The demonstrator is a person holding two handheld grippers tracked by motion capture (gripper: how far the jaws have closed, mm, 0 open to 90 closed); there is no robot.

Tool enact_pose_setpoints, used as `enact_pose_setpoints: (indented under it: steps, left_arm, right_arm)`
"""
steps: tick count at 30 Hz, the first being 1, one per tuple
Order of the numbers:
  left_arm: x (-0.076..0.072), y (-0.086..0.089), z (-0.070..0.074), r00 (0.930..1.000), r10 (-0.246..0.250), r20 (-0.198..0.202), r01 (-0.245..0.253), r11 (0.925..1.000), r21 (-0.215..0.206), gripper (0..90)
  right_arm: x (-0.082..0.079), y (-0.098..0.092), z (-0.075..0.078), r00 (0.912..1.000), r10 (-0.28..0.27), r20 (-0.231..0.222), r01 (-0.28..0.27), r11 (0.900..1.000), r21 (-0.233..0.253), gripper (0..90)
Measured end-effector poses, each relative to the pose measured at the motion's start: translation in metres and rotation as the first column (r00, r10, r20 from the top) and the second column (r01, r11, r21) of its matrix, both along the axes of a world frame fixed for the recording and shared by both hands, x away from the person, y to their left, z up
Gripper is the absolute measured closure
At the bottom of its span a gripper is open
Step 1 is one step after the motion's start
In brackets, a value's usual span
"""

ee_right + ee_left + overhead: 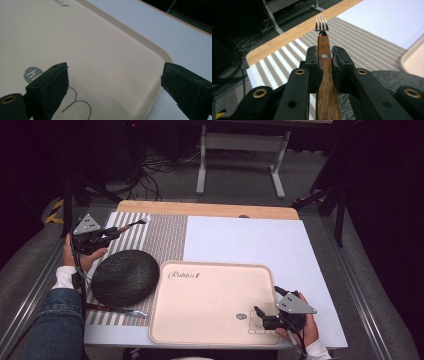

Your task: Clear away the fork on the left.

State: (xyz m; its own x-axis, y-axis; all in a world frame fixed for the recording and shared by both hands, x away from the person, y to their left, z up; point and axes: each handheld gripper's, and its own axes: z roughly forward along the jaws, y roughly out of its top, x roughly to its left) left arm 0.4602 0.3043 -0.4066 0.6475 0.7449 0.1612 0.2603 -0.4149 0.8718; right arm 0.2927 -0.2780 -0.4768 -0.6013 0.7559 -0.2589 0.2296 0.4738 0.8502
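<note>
Fork with a wooden handle is clamped between the jaws of the left gripper, which are closed tight on the handle just behind its two rivets; the four tines are pointed toward the wooden table edge. In the high view the fork is seen held above the striped placemat at the table's far left, with the left gripper beside a dark oval mat. Rivets and tine count are made out in the left gripper view alone; in the high view the fork is small and its tines are blurred together.

The right gripper is shown with jaws spread wide and nothing between them, one jaw over the cream tray and the other over the white table surface just past the tray's rim. In the high view the right gripper is placed at the tray's near right corner, over a printed figure that is partly covered by it. The printed wording is cut off in the right gripper view and cannot be read there.

A knife lies at the near edge of the placemat, its handle partly hidden by the oval mat and the person's sleeve. One fork, one knife, one tray, one oval mat and two grippers are counted.
</note>
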Motion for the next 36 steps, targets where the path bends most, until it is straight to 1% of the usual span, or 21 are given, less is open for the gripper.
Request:
enact_pose_setpoints:
  steps: [4,5,6,9,10,12,16,17,19,20,21,24,25,27,28,29,31,33,34,35,36]
  left_arm:
    - [-0.017,-0.011,0.005,0.9986,-0.040,0.034,0.040,0.9992,-0.007,76.4]
    - [-0.017,-0.011,0.005,0.9986,-0.040,0.034,0.040,0.9992,-0.007,76.4]
    - [-0.023,-0.016,0.008,0.9968,-0.063,0.049,0.064,0.9979,-0.010,76.4]
    - [-0.030,-0.021,0.009,0.9948,-0.079,0.064,0.080,0.9966,-0.019,76.4]
    - [-0.036,-0.026,0.011,0.9922,-0.100,0.074,0.102,0.9947,-0.018,76.4]
    - [-0.040,-0.030,0.011,0.9910,-0.106,0.082,0.108,0.9941,-0.013,76.4]
    - [-0.058,-0.047,0.012,0.9828,-0.154,0.102,0.155,0.9879,-0.005,76.4]
    - [-0.062,-0.050,0.011,0.9797,-0.170,0.107,0.172,0.9850,-0.013,76.4]
    - [-0.075,-0.064,0.009,0.9692,-0.217,0.117,0.220,0.9755,-0.012,76.4]
    - [-0.075,-0.064,0.009,0.9692,-0.217,0.117,0.220,0.9755,-0.012,76.4]
    - [-0.078,-0.068,0.008,0.9660,-0.233,0.113,0.235,0.9718,-0.012,76.4]
    - [-0.087,-0.085,0.003,0.9538,-0.283,0.102,0.284,0.9589,0.002,76.4]
    - [-0.091,-0.093,0.001,0.9469,-0.307,0.095,0.308,0.9514,0.007,76.4]
    - [-0.094,-0.101,-0.001,0.9404,-0.329,0.088,0.328,0.9445,0.024,76.4]
    - [-0.097,-0.108,-0.003,0.9335,-0.349,0.080,0.347,0.9369,0.040,76.4]
    - [-0.100,-0.116,-0.007,0.9245,-0.376,0.064,0.374,0.9266,0.041,76.4]
    - [-0.105,-0.127,-0.013,0.9158,-0.399,0.047,0.395,0.9158,0.072,76.4]
    - [-0.108,-0.134,-0.019,0.9054,-0.424,0.020,0.422,0.9042,0.066,76.4]
    - [-0.110,-0.139,-0.022,0.9057,-0.424,0.011,0.421,0.9028,0.086,76.4]
    - [-0.110,-0.139,-0.022,0.9057,-0.424,0.011,0.421,0.9028,0.086,76.4]
    - [-0.112,-0.144,-0.027,0.8970,-0.442,-0.011,0.441,0.8926,0.093,76.4]
  right_arm:
    - [-0.001,0.000,0.001,1.0000,0.002,0.008,-0.002,1.000,-0.003,8.5]
    - [-0.001,0.000,0.001,1.0000,0.002,0.008,-0.002,1.000,-0.003,8.5]
    - [-0.001,0.001,0.001,0.9999,-0.001,0.011,0.001,1.000,-0.009,8.5]
    - [-0.001,0.001,0.001,1.0000,0.002,0.009,-0.001,1.000,-0.011,8.5]
    - [-0.001,0.002,0.001,1.0000,0.002,0.009,-0.002,1.000,-0.013,8.5]
    - [-0.001,0.002,0.001,1.0000,0.002,0.009,-0.002,1.000,-0.013,8.5]
    - [-0.002,0.002,0.001,0.9999,0.002,0.011,-0.002,1.000,-0.012,8.5]
    - [-0.002,0.002,0.001,0.9999,0.003,0.012,-0.003,1.000,-0.013,8.5]
    - [-0.001,0.002,0.001,0.9999,0.001,0.011,-0.001,1.000,-0.012,8.5]
    - [-0.001,0.002,0.001,0.9999,0.001,0.011,-0.001,1.000,-0.012,8.5]
    - [-0.002,0.002,0.001,0.9999,0.003,0.012,-0.003,1.000,-0.014,8.5]
    - [-0.002,0.003,0.001,0.9999,0.006,0.014,-0.006,1.000,-0.016,8.5]
    - [-0.002,0.003,0.001,0.9999,0.005,0.014,-0.005,1.000,-0.014,8.5]
    - [-0.002,0.003,0.001,0.9999,0.005,0.015,-0.004,1.000,-0.015,8.5]
    - [-0.002,0.003,0.001,0.9999,0.005,0.014,-0.005,1.000,-0.016,8.5]
    - [-0.002,0.003,0.001,0.9999,0.005,0.014,-0.005,1.000,-0.016,8.5]
    - [-0.002,0.003,0.001,0.9999,0.005,0.015,-0.004,1.000,-0.017,8.5]
    - [-0.002,0.003,0.001,0.9999,0.005,0.014,-0.005,1.000,-0.017,8.5]
    - [-0.002,0.003,0.001,0.9999,0.005,0.014,-0.005,1.000,-0.018,8.5]
    - [-0.002,0.003,0.001,0.9999,0.005,0.014,-0.005,1.000,-0.018,8.5]
    - [-0.002,0.003,0.002,0.9999,0.006,0.015,-0.006,1.000,-0.018,8.5]
